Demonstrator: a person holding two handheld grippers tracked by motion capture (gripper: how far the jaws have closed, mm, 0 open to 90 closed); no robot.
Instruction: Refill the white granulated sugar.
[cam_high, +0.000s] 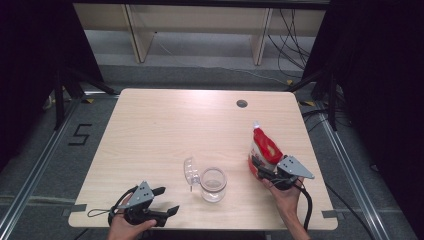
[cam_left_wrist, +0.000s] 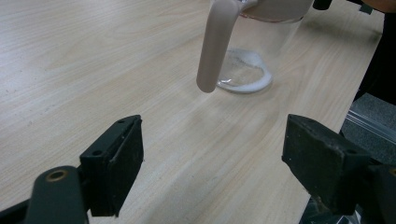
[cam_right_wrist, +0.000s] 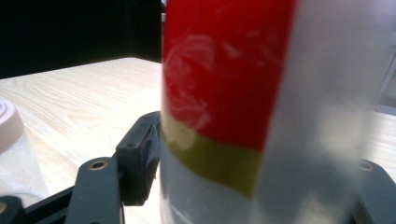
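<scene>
**Bag in my right jaws, jar waiting**

Pale wooden table (cam_high: 150, 130) under me, dark curtains at both sides. At the left, my left gripper (cam_high: 165, 200) rests near the front edge, jaws wide apart with nothing between them. Just beside the middle stands the clear jar (cam_high: 213, 184), its hinged lid (cam_high: 191, 171) flung open to the left. At the right, my right gripper (cam_high: 260, 167) has its jaws around the lower part of the red bag (cam_high: 265, 145), which stands upright and well apart from the jar. I judge the soft bag could buckle or slip if I squeeze unevenly, and a careless swing could knock the jar over.
</scene>
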